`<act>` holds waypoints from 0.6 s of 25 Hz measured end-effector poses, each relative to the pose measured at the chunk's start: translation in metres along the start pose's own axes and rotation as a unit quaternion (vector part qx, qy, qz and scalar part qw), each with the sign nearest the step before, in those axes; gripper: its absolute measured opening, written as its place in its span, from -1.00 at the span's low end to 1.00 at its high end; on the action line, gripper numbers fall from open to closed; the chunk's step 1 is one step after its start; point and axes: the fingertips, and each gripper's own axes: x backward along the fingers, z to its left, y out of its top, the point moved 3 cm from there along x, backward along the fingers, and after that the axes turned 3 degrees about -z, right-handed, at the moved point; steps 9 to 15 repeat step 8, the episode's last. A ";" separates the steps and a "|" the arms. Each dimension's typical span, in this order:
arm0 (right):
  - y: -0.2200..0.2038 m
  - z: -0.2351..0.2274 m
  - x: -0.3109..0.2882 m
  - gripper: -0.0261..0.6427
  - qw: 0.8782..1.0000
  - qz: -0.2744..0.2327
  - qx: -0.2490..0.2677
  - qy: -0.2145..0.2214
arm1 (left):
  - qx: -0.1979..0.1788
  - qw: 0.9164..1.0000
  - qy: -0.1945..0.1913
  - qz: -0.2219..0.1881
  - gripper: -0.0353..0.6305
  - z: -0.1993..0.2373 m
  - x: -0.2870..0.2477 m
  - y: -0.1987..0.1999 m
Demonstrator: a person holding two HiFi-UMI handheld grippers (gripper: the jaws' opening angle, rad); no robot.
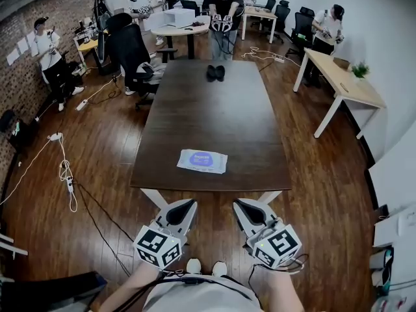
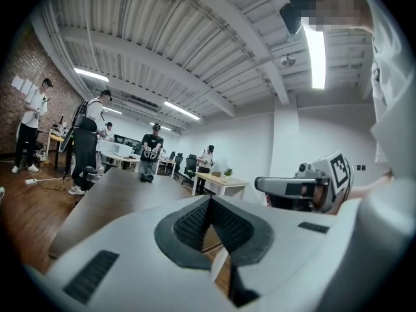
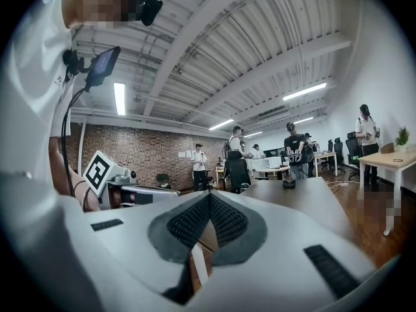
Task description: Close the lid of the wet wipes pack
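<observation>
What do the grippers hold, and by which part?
Nothing is held. The left gripper and right gripper are shut and empty; the flat blue wet wipes pack lies on the dark table.

Three views of one table (image 1: pixel 214 122).
Head camera looks steeply down; gripper cameras look level across it (from its near end).

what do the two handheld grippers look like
The left gripper and right gripper match: pale grey moulded shells tapering to a point, with dark ribbed pads inside the jaws. Each carries a cube with black-and-white square markers. A thin dark cable trails from the right one. The person wears a white top.
</observation>
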 end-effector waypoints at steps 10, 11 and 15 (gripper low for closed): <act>-0.005 -0.005 -0.013 -0.90 1.000 0.004 0.002 0.003 | -0.003 1.000 0.000 0.000 -0.89 0.012 -0.005 0.001; -0.005 -0.005 -0.013 -0.90 1.000 0.004 0.002 0.003 | -0.003 1.000 0.000 0.000 -0.89 0.012 -0.005 0.001; -0.005 -0.005 -0.013 -0.90 1.000 0.004 0.002 0.003 | -0.003 1.000 0.000 0.000 -0.89 0.012 -0.005 0.001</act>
